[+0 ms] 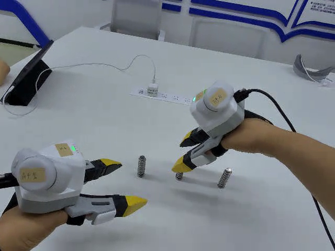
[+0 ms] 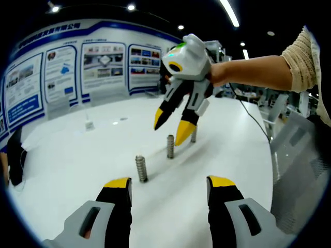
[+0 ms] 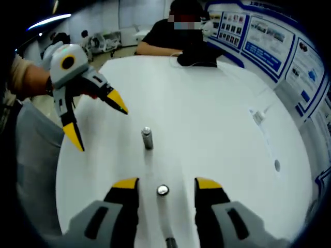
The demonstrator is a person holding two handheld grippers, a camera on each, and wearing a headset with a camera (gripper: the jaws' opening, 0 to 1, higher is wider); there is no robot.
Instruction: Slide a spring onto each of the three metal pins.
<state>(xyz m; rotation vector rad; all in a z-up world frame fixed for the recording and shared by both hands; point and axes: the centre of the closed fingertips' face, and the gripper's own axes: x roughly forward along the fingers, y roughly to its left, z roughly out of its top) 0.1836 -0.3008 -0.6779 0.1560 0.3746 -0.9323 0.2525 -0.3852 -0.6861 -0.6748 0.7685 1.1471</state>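
Left gripper [image 1: 127,183], right gripper [image 1: 181,153]: grey, yellow-tipped fingers [image 1: 133,203]

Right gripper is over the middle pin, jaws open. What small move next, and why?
Probably lift the right gripper straight up and clear. Its jaws stand open and empty with the middle pin between them, and a spring already seems to sit on it, so nothing looks left to grip there.

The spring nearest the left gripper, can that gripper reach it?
Probably yes. The left gripper is open and points toward that spring, with bare table between them. The right gripper is off by the middle pin.
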